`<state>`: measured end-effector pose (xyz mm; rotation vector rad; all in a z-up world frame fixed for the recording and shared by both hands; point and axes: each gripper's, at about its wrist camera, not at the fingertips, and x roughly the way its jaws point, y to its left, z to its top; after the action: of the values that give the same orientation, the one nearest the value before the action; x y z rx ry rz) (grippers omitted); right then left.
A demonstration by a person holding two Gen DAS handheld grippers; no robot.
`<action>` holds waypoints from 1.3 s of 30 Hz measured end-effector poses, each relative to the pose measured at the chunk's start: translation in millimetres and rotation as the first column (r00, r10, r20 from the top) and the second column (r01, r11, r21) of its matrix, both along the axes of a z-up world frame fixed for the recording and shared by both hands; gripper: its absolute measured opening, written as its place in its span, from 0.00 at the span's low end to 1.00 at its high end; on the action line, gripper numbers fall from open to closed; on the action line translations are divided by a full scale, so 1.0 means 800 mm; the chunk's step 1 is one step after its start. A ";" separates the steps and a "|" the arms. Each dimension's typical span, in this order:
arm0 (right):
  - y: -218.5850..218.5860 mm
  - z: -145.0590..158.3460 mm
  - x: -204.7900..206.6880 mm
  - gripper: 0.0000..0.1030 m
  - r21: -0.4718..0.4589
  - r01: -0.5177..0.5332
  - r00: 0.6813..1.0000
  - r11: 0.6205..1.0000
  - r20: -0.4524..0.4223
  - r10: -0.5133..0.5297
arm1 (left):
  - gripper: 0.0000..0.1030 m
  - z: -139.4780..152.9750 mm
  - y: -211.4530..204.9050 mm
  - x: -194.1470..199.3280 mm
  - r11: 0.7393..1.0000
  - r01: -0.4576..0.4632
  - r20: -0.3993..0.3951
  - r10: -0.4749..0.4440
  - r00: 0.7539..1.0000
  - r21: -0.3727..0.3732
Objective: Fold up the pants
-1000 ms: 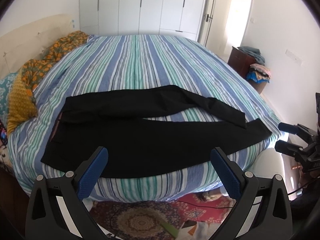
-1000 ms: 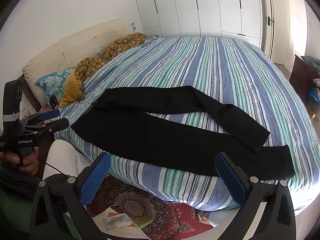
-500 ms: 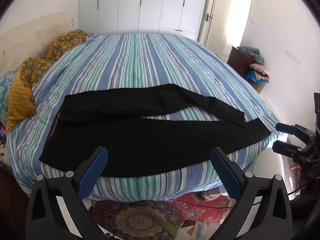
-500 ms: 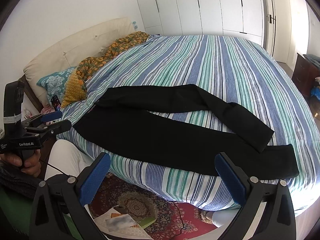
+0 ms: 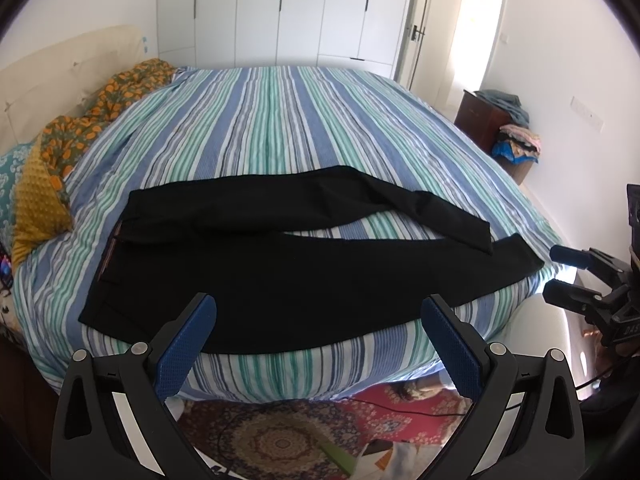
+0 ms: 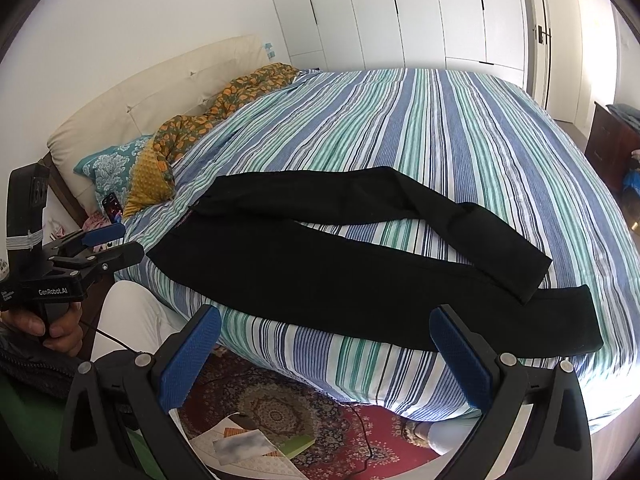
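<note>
Black pants (image 5: 304, 272) lie flat, legs splayed, along the striped bed's (image 5: 288, 128) near edge in the left wrist view; the left gripper (image 5: 318, 336) gapes wide, empty, short of them. Right wrist view: the right gripper (image 6: 324, 354) likewise spread and empty; the cloth looks limp and light, best pinched at waistband (image 6: 188, 220) and hem (image 6: 588, 320).

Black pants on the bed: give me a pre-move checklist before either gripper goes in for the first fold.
1. Left gripper open and empty: ok.
2. Right gripper open and empty: ok.
3. Black pants lying flat on the striped bedspread: ok, both legs spread out.
4. Legs aligned for folding: not ok, the far leg bends and its cuff crosses over the near leg.
5. Waistband within reach at the left end: ok, uncovered.
6. Near edge secure on the bed: cannot tell, it lies right along the mattress edge.
</note>
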<state>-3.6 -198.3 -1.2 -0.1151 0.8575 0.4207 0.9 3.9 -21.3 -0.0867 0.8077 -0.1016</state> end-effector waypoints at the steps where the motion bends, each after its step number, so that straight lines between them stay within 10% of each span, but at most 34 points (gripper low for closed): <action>1: 0.000 -0.001 -0.001 1.00 0.001 0.000 1.000 1.000 -0.001 0.000 | 0.99 0.000 0.000 0.000 1.000 0.000 0.000 0.000 1.000 -0.001; 39: -0.006 -0.001 -0.003 1.00 0.031 0.009 1.000 0.999 0.008 -0.009 | 0.99 -0.001 -0.003 -0.004 1.000 0.002 0.006 -0.002 1.000 0.009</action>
<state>-5.8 -202.9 -1.8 -0.0843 0.8424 0.4250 -1.9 1.5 -22.3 -0.0768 0.8020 -0.1001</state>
